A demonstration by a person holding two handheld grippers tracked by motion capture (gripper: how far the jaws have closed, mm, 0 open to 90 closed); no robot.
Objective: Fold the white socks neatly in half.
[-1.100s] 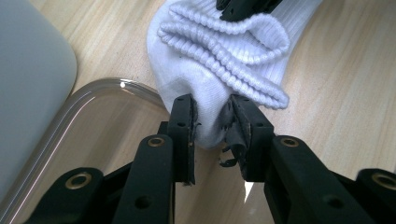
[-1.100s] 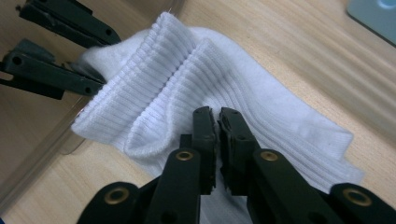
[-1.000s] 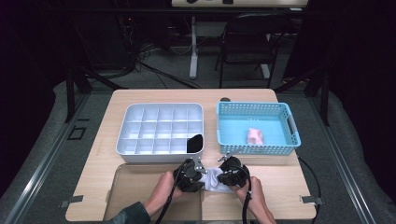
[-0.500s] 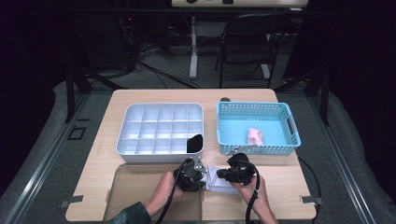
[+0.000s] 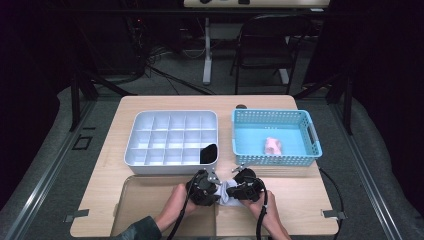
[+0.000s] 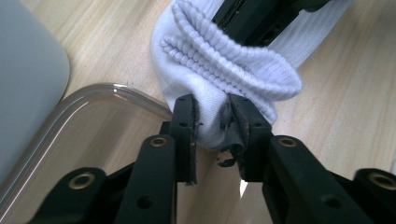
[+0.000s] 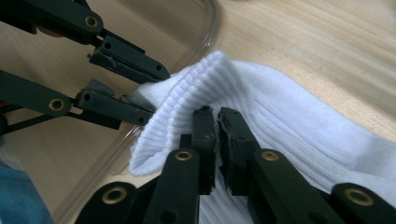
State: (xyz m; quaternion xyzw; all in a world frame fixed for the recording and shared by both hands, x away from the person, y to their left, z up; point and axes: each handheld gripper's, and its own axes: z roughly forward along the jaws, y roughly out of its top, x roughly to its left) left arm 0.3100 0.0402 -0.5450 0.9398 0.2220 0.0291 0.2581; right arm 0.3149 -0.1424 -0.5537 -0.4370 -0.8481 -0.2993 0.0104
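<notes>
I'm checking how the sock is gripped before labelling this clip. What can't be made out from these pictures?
- High view: the white sock is mostly covered by the left gripper and right gripper.
- Right gripper view: whether fabric sits between its jaws; they hide it.
- High view: the pink thing in the blue basket is too small to identify.

On the tabletop (image 5: 150, 195), the compartment tray (image 5: 172, 140) is set far left and the basket (image 5: 275, 137) far right; the sock (image 5: 229, 194) lies near, between the two grippers.

One white sock (image 5: 229, 194), one grey organizer (image 5: 172, 140), one blue basket (image 5: 276, 116), one clear tray (image 5: 145, 200)
</notes>
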